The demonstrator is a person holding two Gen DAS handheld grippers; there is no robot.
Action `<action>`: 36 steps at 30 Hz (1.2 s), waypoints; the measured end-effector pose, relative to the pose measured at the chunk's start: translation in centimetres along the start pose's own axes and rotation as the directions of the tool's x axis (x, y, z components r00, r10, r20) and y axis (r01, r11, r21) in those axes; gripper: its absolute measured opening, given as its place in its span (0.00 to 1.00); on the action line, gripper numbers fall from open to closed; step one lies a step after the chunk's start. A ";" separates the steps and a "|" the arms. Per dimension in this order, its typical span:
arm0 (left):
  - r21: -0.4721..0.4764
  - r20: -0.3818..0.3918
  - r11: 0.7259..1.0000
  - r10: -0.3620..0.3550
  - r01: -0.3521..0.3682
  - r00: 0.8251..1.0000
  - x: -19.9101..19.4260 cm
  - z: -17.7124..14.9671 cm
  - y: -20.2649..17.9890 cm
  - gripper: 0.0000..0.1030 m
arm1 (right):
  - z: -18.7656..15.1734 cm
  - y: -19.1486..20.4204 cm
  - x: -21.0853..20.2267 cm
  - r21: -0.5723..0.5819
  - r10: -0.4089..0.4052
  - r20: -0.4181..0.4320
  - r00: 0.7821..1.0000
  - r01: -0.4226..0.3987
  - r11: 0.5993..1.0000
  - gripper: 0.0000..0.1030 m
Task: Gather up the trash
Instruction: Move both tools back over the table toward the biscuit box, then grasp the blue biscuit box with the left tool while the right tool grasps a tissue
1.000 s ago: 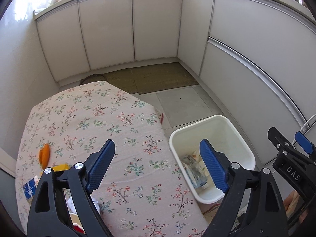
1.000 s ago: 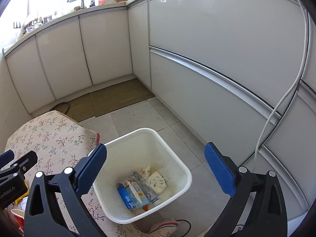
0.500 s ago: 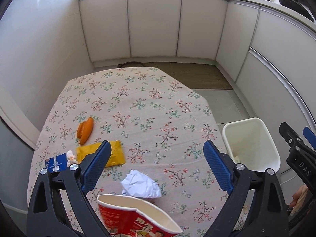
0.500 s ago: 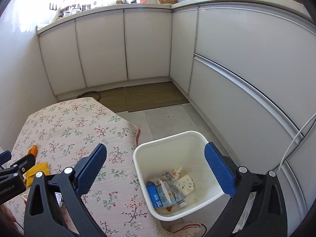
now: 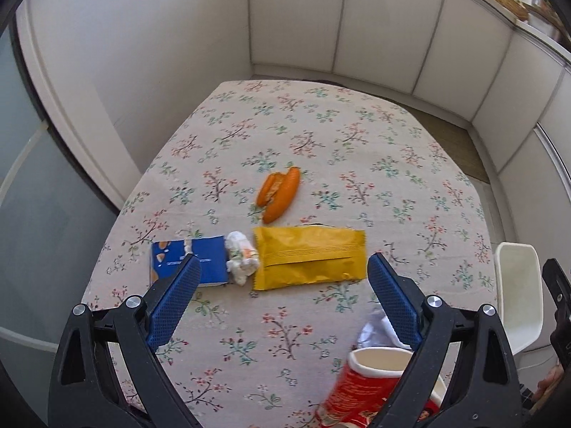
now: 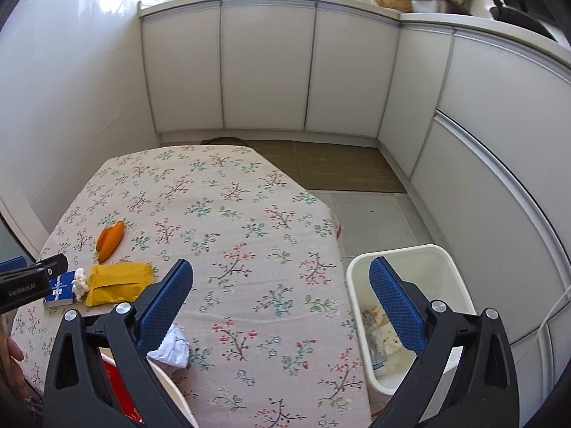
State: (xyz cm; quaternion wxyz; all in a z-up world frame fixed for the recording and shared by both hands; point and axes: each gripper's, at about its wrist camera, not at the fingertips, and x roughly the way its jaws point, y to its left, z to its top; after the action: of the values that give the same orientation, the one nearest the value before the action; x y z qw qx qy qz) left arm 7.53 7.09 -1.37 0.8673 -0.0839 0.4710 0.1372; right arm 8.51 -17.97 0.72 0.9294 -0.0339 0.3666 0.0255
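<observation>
The left gripper (image 5: 282, 285) hangs with jaws wide apart and empty over the yellow wrapper (image 5: 309, 258), which lies flat on the desk (image 5: 321, 135) beside a blue packet (image 5: 189, 262). Best to drop low and pinch a raised wrapper edge. The right gripper (image 6: 280, 289), also spread and empty, waits near the white bin (image 6: 360, 271).

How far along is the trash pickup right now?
Partly done: the bin already holds some trash. Nothing is in hand; the left gripper and right gripper are both open. Left on the table: peel, yellow wrapper, blue box, small wad, crumpled paper and red cup.
</observation>
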 end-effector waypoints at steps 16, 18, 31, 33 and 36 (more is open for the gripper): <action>0.560 -0.318 0.828 0.242 -0.024 0.917 8.7 0.4 3.0 0.88 | -0.3 4.9 2.6 -0.089 0.074 -0.087 0.993 -0.082 0.993 0.94; 0.622 -0.340 0.783 0.253 0.015 0.906 9.7 0.5 3.1 0.88 | -0.3 4.6 3.0 -0.081 0.067 -0.097 0.993 -0.075 0.994 0.94; 0.715 -0.425 0.674 0.212 0.183 0.880 13.0 -0.5 4.7 0.61 | -0.4 5.6 4.5 -0.085 0.125 -0.160 0.979 -0.140 0.986 0.93; 0.680 -0.430 0.710 0.183 0.184 0.884 12.6 -0.3 5.5 0.58 | -0.3 6.1 4.8 -0.088 0.151 -0.177 0.972 -0.169 0.982 0.93; 0.630 -0.445 0.753 0.148 0.191 0.883 11.6 -0.8 6.3 0.54 | 0.0 7.2 5.2 -0.108 0.183 -0.209 0.961 -0.209 0.972 0.93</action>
State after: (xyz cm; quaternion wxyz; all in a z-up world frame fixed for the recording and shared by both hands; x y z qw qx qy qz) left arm 10.90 14.72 -11.64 0.7020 0.1902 0.6825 -0.0720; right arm 11.79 -10.66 -3.15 0.8771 -0.0597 0.4561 0.1378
